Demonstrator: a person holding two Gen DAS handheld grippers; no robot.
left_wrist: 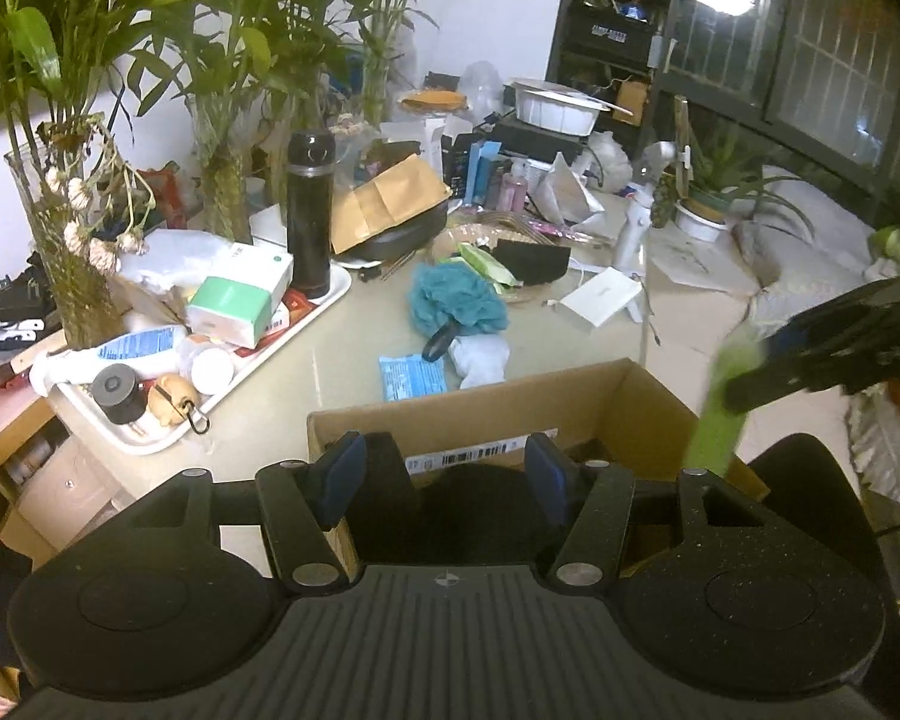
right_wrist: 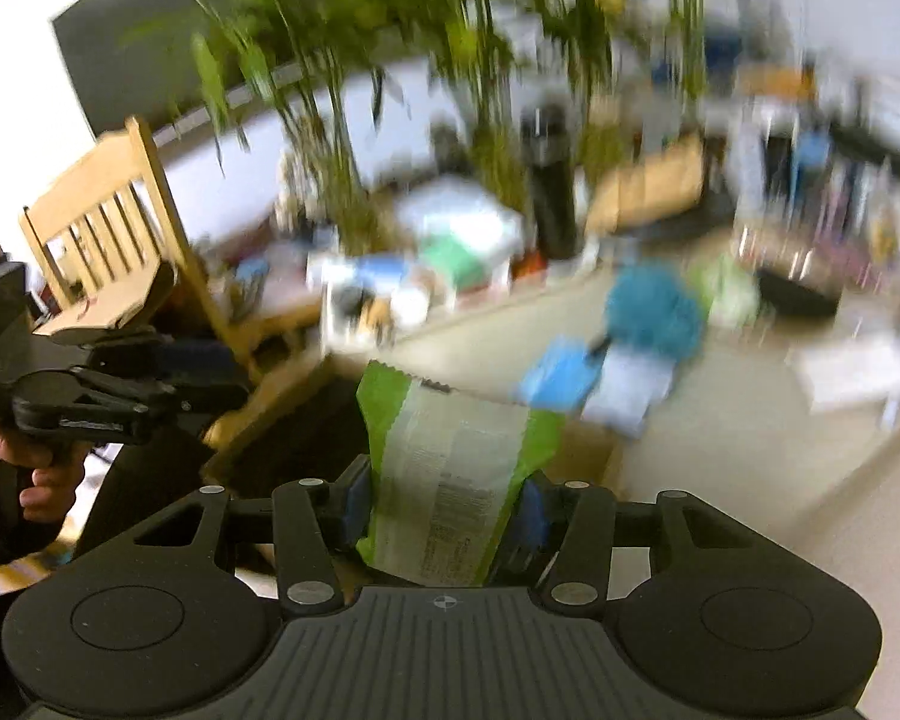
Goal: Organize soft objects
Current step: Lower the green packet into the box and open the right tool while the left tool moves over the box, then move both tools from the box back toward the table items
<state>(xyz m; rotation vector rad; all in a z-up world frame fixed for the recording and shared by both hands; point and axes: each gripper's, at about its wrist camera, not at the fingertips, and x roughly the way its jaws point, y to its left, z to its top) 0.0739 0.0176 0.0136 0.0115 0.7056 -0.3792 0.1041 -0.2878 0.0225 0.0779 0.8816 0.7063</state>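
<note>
My right gripper [right_wrist: 444, 498] is shut on a green and white soft packet [right_wrist: 450, 468] and holds it in the air; it also shows blurred in the left wrist view [left_wrist: 720, 414], over the right edge of an open cardboard box [left_wrist: 498, 414]. My left gripper [left_wrist: 444, 474] is open and empty, low over the box's near side. On the table behind the box lie a teal bath pouf [left_wrist: 456, 300], a light blue cloth [left_wrist: 480, 360] and a blue packet [left_wrist: 411, 377]. The right wrist view is motion-blurred.
A white tray [left_wrist: 324, 306] with tissues, bottles and a black flask [left_wrist: 311, 216] stands at left. Vases of tall plants [left_wrist: 72, 264] line the back left. A white box [left_wrist: 600, 300], a black pouch [left_wrist: 534, 261] and clutter fill the back. A wooden chair [right_wrist: 108, 228] stands at left.
</note>
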